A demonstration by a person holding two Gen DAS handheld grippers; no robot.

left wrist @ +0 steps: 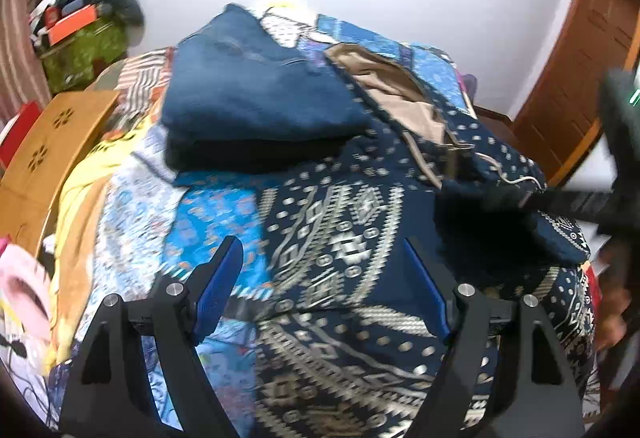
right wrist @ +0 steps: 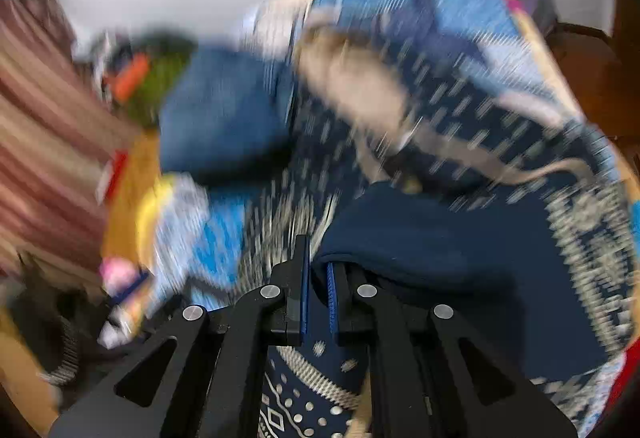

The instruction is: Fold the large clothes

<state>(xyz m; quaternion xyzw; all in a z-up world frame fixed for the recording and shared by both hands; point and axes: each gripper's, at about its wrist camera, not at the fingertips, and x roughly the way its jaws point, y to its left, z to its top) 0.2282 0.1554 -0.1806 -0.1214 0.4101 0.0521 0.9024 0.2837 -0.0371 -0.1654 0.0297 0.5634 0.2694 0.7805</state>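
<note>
The right hand-held gripper pinches the navy patterned garment to carry its edge over, while the left hand-held gripper hovers wide, empty.

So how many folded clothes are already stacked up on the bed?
2 that I can see: a blue folded garment on top and a black folded garment right beneath it, behind the patterned navy garment. More may be hidden.

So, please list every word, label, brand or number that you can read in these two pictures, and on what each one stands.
None can be read.
Orange box on the shelf: no lettering can be made out.
Patterned navy garment: woven motifs only, no letters.
Right wrist view: too blurred by motion to read anything.
</note>
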